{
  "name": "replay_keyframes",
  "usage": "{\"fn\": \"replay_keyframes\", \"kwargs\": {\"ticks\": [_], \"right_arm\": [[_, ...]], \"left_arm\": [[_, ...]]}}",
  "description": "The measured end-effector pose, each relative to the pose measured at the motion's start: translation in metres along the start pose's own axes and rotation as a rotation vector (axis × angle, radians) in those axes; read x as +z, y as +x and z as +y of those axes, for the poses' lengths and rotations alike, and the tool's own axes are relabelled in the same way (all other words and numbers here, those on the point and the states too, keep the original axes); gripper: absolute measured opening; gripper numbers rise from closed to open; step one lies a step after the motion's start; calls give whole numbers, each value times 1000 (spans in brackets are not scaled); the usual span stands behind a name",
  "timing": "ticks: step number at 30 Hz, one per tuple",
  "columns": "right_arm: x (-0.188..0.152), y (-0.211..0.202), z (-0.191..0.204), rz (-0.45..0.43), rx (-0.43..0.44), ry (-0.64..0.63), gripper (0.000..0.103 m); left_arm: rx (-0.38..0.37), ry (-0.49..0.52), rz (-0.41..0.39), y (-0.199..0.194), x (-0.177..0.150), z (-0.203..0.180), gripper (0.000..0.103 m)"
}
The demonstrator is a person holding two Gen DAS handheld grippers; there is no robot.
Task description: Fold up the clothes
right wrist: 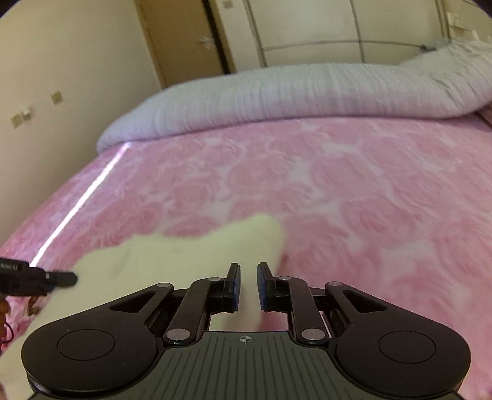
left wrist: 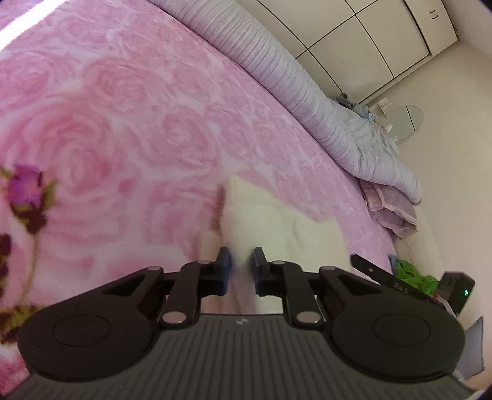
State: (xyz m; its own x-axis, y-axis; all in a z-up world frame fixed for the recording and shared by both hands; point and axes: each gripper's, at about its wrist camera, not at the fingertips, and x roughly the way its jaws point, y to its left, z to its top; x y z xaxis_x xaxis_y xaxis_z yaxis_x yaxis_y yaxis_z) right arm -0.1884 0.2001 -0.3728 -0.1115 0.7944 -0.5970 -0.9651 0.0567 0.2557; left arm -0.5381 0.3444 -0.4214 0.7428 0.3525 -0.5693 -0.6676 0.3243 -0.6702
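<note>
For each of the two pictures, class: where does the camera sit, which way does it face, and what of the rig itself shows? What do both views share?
Left wrist: on the left gripper, facing along its fingers across the pink blanket to the grey duvet; the right gripper's tip shows.
Right wrist: on the right gripper, facing the duvet and wardrobe; the left gripper's tip shows.
Shared: the white garment between both pairs of fingers, blanket, duvet.

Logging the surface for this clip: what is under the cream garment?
The cream garment lies on the pink rose-patterned blanket, which shows around it. Anything beneath the cloth itself is covered.
</note>
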Motion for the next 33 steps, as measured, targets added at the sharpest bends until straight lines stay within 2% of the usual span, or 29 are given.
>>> {"fn": "replay_keyframes", "kwargs": {"ticks": [3,5,8,9,11,12,14,16,18,19,22,26,29,31,33], "right_arm": [[-9,29,-6,83,-33,3,15],[-7,21,-11,63,-15,21,15],[3,5,-9,21,2,-14,15],[7,0,-6,-3,15,-41,15],[12,4,5,-5,76,-101,15],[13,8,12,4,108,-135,15],[12,26,25,38,147,-218,15],[8,44,35,69,187,-276,15],[7,62,38,86,188,-302,15],[6,67,37,86,182,-302,15],[11,75,21,54,127,-230,8],[10,75,-11,35,-44,-63,9],[6,63,-36,58,-79,23,9],[-1,27,-36,14,-54,25,9],[-9,-10,-36,-32,-28,26,9]], "left_arm": [[-7,-35,-17,-4,-5,11,15],[28,-10,-45,-14,0,3,14],[113,113,-153,-33,14,-29,11],[100,137,-172,-35,19,-40,11],[41,171,-136,-24,25,-58,11],[16,190,-95,-12,27,-66,11],[8,248,-16,17,25,-79,11],[68,310,44,48,19,-84,8],[147,377,44,64,11,-82,7],[157,374,30,65,9,-76,3],[124,288,6,59,9,-55,3],[118,276,-15,55,6,-50,3],[124,272,-21,47,9,-54,3],[125,274,-43,30,8,-57,2],[104,266,-69,-1,-3,-61,5]]}}
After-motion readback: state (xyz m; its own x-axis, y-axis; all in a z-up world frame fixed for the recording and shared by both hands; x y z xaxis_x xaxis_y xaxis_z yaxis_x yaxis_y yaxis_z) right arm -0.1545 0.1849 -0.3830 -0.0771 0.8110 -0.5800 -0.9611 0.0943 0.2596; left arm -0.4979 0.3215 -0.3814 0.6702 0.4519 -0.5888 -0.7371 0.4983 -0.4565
